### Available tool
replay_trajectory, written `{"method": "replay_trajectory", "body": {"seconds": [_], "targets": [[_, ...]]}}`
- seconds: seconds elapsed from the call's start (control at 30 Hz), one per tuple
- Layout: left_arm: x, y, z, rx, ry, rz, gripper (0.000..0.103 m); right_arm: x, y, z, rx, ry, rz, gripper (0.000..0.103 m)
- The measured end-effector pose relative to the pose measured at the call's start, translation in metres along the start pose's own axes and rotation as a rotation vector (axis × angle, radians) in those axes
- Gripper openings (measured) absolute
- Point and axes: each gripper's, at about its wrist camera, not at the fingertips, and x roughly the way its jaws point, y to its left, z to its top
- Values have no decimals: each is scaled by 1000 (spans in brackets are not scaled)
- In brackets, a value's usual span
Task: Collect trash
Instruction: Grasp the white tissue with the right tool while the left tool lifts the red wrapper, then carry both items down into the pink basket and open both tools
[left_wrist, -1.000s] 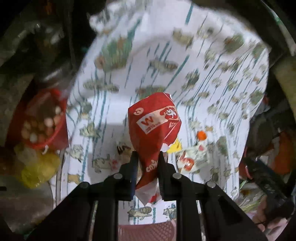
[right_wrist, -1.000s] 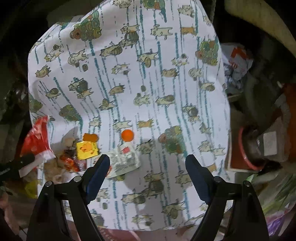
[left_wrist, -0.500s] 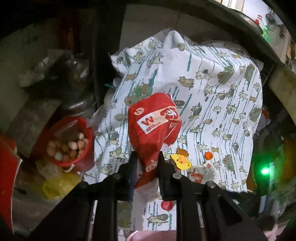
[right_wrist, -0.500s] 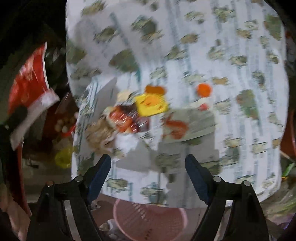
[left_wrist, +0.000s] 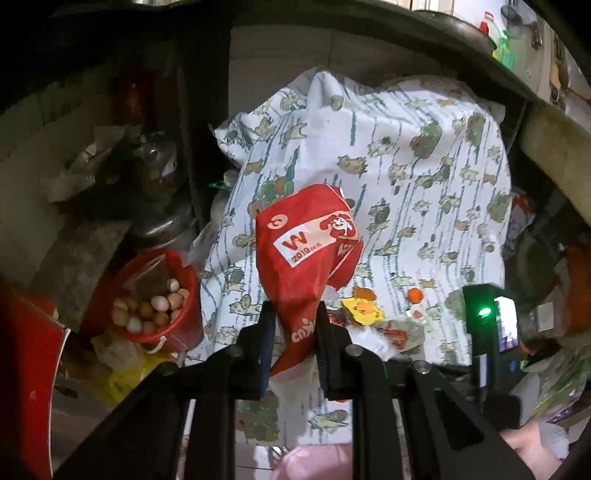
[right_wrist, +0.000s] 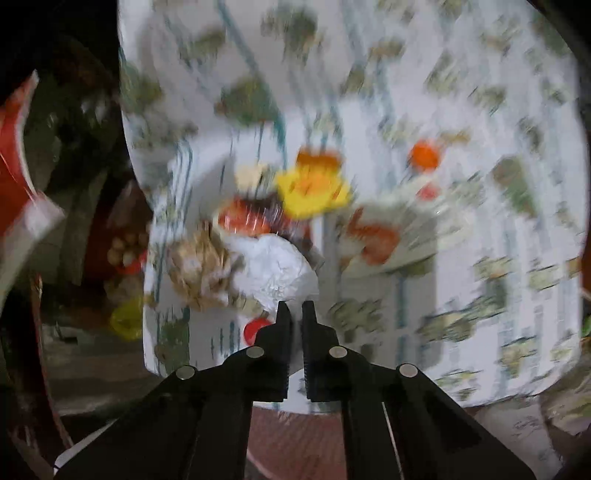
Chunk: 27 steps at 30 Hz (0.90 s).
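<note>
Left gripper (left_wrist: 293, 325) pinches a red wrapper (left_wrist: 306, 254) by its lower part, both fingers (left_wrist: 266, 332) pressed against the crumpled foil, and holds it up above a patterned cloth (left_wrist: 424, 177). Right gripper (right_wrist: 294, 312) has its jaws drawn almost together, only a thin slit between the tips, which sit at the lower edge of a crumpled white paper (right_wrist: 280, 269); the blur in the right wrist view keeps me from telling whether a bit of that paper is caught between them.

On the cloth, the rest of the trash lies in a loose heap. Just beside the white paper on its left is a brownish crumpled scrap (right_wrist: 201, 271). Above it lie a shiny red wrapper (right_wrist: 245, 219) and a yellow wrapper (right_wrist: 314, 192), with an orange piece (right_wrist: 317, 160) touching the yellow one's upper edge. To the right lies a pale flat packet (right_wrist: 399, 225) with red print, and an orange cap (right_wrist: 424, 156) sits apart, further up. A small red cap (right_wrist: 256, 328) lies near the left jaw tip.

In the left wrist view, a red bucket (left_wrist: 184, 325) holding eggs (left_wrist: 151, 306) stands off the cloth's left side, with a yellow bag (left_wrist: 122, 376) below it. A dark device with a green light (left_wrist: 484, 313) shows at the right. A pink basket (left_wrist: 314, 461) peeks out under the cloth's near edge.
</note>
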Motion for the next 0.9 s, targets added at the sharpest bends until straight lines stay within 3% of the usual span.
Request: {"method": "replay_trajectory", "body": {"seconds": [0.07, 0.17, 0.33, 0.43, 0.47, 0.57, 0.67, 0.8, 0.9], "targets": [[-13, -2, 3, -17, -2, -39, 18, -24, -5, -1, -1, -73, -7, 6], [-29, -8, 1, -25, -38, -39, 18, -55, -13, -3, -40, -135, 4, 6], [-46, -13, -13, -4, -2, -47, 18, -115, -12, -14, -164, -221, -2, 6], [-56, -14, -18, 6, 22, -1, 18, -147, -7, -24, -177, -257, -20, 6], [-59, -12, -21, -7, 27, -17, 18, -156, -7, -29, -178, -263, -9, 6], [-58, -11, -36, -30, 71, -67, 18, -169, -6, -48, -172, -254, -23, 6], [-44, -17, -55, 22, 168, -20, 18, -168, -10, -66, -175, -228, -27, 6], [-20, -15, -80, 17, 278, -29, 18, -143, -19, -82, -165, -165, -34, 6], [2, -15, -99, 40, 369, -14, 18, -117, -24, -91, -156, -66, -43, 6]]}}
